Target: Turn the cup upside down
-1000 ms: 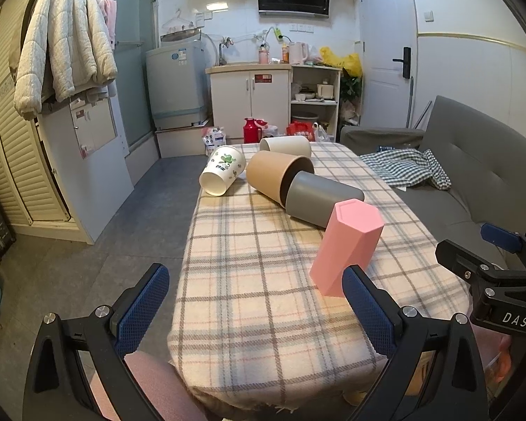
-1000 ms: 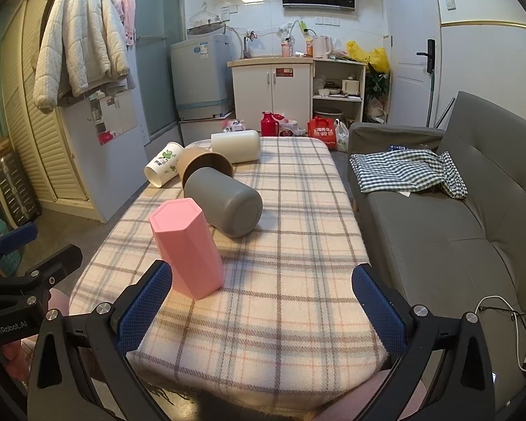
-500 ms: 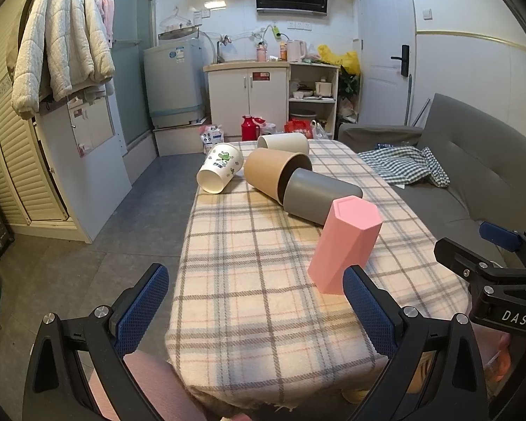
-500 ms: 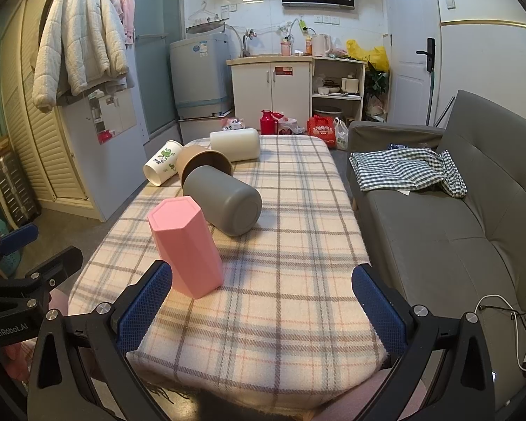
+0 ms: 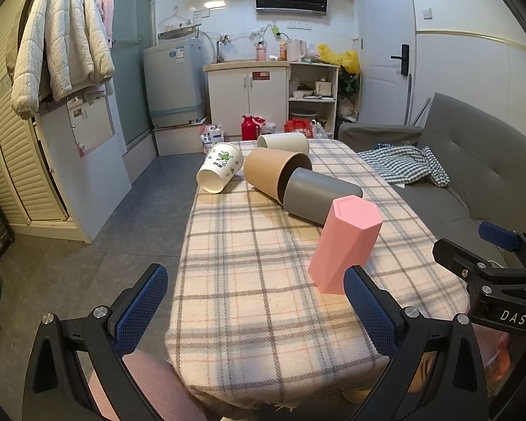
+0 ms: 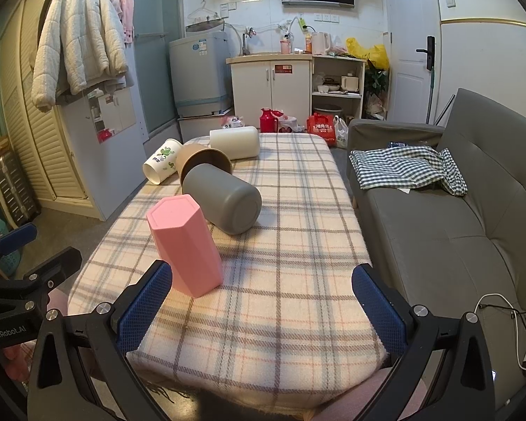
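Observation:
A pink hexagonal cup (image 5: 343, 244) (image 6: 184, 242) stands upside down, closed base up, near the front of the plaid table (image 5: 249, 280) (image 6: 291, 280). Behind it a grey cup (image 5: 319, 196) (image 6: 224, 201), a brown cup (image 5: 273, 172) (image 6: 200, 161), a white printed paper cup (image 5: 219, 166) (image 6: 161, 165) and a cream cup (image 5: 284, 142) (image 6: 235, 142) lie on their sides. My left gripper (image 5: 256, 312) is open and empty over the table's front edge. My right gripper (image 6: 263, 312) is open and empty, its left finger just in front of the pink cup.
A grey sofa (image 6: 456, 217) with a checked cloth (image 6: 410, 168) runs along the table's right side. White cabinets (image 5: 249, 101), a washing machine (image 5: 173, 80) and bags on the floor stand beyond the far end. Floor lies left of the table.
Both grippers stay open. The left view has drifted slightly back; the cups have not moved.

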`<state>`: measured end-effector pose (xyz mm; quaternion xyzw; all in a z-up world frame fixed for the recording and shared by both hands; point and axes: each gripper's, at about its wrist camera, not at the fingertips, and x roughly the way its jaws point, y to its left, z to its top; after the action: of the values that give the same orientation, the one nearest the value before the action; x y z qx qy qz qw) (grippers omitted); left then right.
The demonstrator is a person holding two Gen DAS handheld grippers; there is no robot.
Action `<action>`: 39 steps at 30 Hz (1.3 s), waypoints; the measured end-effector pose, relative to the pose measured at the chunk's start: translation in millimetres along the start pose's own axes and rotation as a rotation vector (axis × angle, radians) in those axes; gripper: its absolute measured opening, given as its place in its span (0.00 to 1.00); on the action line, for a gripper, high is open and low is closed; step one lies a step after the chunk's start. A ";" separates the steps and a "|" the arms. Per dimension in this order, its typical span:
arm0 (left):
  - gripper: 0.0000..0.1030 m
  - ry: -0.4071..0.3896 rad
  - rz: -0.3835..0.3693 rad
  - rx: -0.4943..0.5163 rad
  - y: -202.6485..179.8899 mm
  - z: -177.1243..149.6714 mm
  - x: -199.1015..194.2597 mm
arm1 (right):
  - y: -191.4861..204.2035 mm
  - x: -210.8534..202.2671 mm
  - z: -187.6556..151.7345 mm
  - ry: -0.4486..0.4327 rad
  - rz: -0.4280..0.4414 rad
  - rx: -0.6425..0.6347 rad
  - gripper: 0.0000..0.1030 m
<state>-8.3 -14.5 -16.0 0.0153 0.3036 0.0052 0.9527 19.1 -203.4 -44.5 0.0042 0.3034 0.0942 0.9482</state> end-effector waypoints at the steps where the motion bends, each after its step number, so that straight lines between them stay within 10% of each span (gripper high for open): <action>1: 1.00 0.000 -0.001 0.000 0.0 0.0 -0.2 | -0.1 -0.2 -0.1 0.000 0.000 0.000 1.00; 39: 1.00 0.002 -0.002 0.000 1.2 0.8 -0.3 | -0.5 5.2 -6.6 0.012 -0.002 0.001 1.00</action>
<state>-8.1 -13.3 -15.2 0.0152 0.3045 0.0043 0.9524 19.5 -203.2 -52.9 0.0037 0.3091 0.0930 0.9465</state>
